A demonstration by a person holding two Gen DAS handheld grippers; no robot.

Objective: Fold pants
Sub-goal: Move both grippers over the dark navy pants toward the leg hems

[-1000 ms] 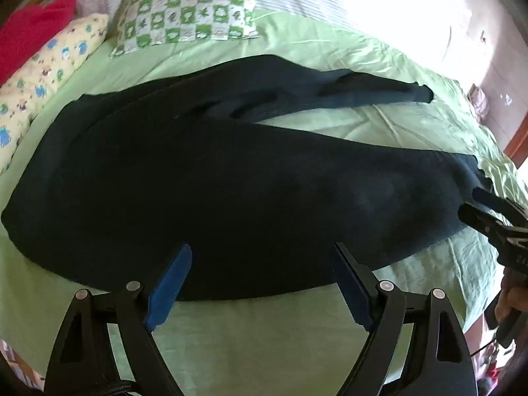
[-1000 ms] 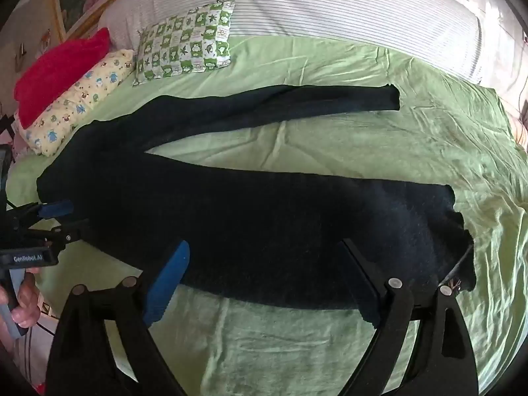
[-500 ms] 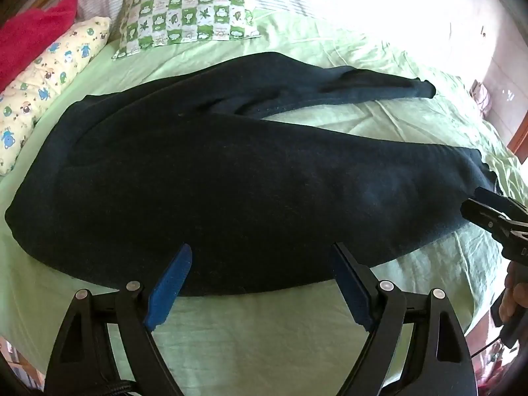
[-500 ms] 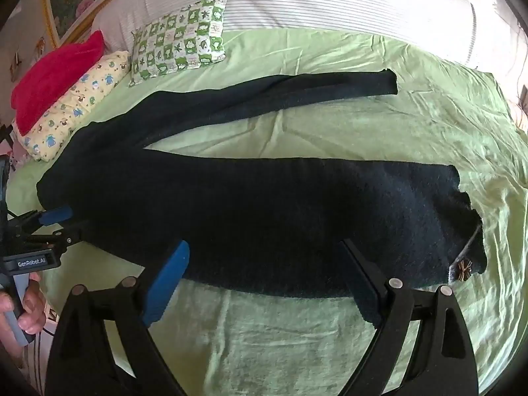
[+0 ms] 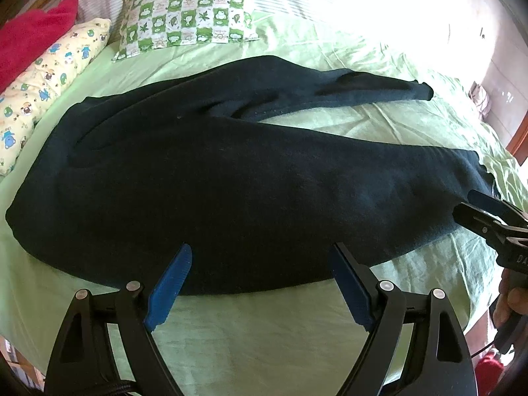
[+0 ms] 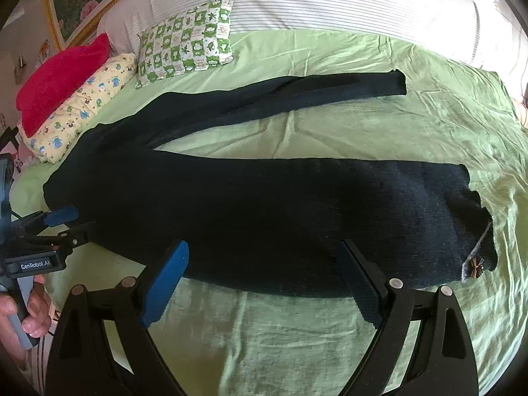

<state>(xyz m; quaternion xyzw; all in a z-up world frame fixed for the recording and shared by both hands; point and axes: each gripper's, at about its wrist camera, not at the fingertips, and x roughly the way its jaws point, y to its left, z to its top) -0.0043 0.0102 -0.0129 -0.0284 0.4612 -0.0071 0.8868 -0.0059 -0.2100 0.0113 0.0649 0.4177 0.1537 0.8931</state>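
Dark navy pants (image 5: pixel 231 178) lie spread flat on a green bed sheet (image 5: pixel 264 330), waist at the left, two legs running right; they also show in the right wrist view (image 6: pixel 280 217). My left gripper (image 5: pixel 260 277) is open and empty, just above the near edge of the pants' seat. My right gripper (image 6: pixel 264 274) is open and empty, above the near edge of the near leg. The right gripper shows at the right edge of the left wrist view (image 5: pixel 488 217), near the leg's cuff. The left gripper shows in the right wrist view (image 6: pixel 62 224), by the waist.
A green checked pillow (image 6: pixel 188 39), a yellow patterned pillow (image 6: pixel 82 112) and a red cushion (image 6: pixel 62 76) lie at the bed's head. A striped white bolster (image 6: pixel 330 0) runs along the far side. A small label (image 6: pixel 475 264) hangs at the near cuff.
Both grippers have drawn slightly closer over the pants and stayed open. The pants have not visibly moved.
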